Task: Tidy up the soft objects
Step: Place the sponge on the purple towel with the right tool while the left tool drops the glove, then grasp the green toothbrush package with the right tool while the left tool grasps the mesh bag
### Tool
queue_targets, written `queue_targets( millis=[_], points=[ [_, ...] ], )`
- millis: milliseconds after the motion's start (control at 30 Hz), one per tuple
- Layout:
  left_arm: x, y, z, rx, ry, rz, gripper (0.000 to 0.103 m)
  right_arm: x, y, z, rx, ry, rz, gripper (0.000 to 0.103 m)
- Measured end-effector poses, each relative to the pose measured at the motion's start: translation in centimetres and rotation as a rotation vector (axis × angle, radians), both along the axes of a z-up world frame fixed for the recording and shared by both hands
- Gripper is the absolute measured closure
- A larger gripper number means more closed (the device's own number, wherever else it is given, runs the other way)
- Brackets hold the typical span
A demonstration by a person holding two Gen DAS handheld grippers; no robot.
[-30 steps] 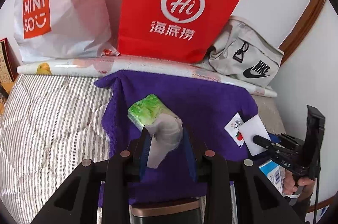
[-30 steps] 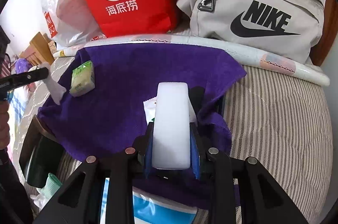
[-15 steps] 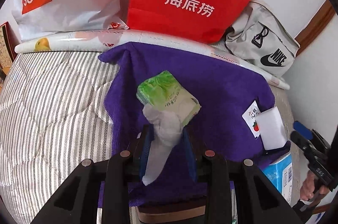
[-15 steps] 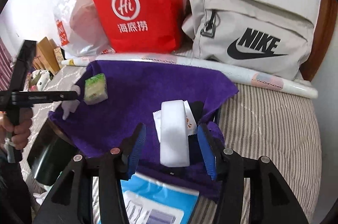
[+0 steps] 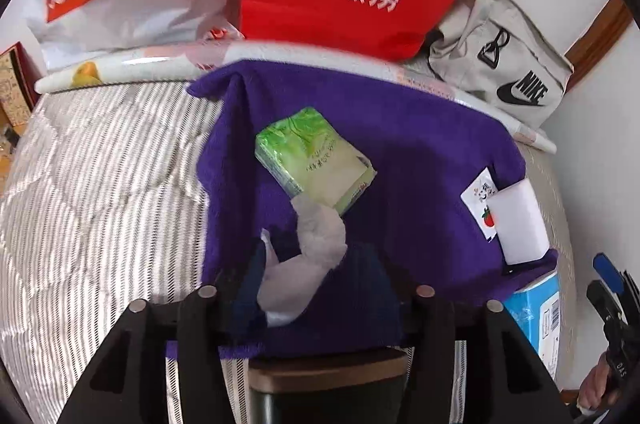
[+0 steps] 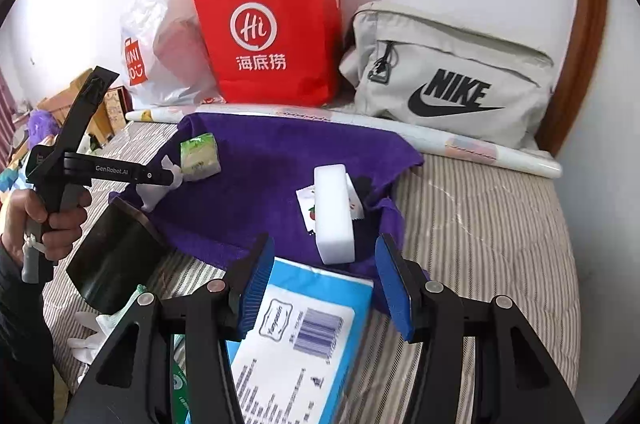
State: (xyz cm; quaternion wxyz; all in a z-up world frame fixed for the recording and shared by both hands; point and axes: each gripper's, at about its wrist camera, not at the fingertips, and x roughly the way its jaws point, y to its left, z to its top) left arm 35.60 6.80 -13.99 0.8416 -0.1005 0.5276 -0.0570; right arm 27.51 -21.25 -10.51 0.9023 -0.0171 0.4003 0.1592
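Two hand-held grippers work over a fuzzy purple towel [image 6: 280, 183] spread on a striped, quilted bed [image 6: 480, 224]. The left hand-held gripper [image 5: 316, 288] has its jaws apart; crumpled white tissue [image 5: 312, 256] lies between them, touching its left pad, just short of a glossy green tissue pack [image 5: 316, 151]. The right hand-held gripper [image 6: 328, 288] is spread wide above a blue-and-white packet [image 6: 304, 336]; just beyond its fingertips rests a smooth white rectangular sponge block [image 6: 334, 216] on a small sachet [image 6: 308, 207].
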Motion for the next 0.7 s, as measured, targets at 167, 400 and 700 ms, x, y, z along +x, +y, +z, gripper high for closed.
queue_targets(
  millis=[167,400,700],
  points=[
    [-2.1,0.2,2.2,0.027,-0.038,0.01,0.045,-1.2,-0.6,-0.1,0.008,0.037,-0.025,0.05],
    [-7.9,0.5,6.0,0.008,-0.213,-0.02,0.045,-5.7,-0.6,-0.2,0.029,0.022,0.021,0.05],
    [-15.3,0.2,6.2,-0.026,-0.175,-0.065,0.045,-13.2,1.1,0.5,0.052,-0.034,0.175,0.05]
  ],
)
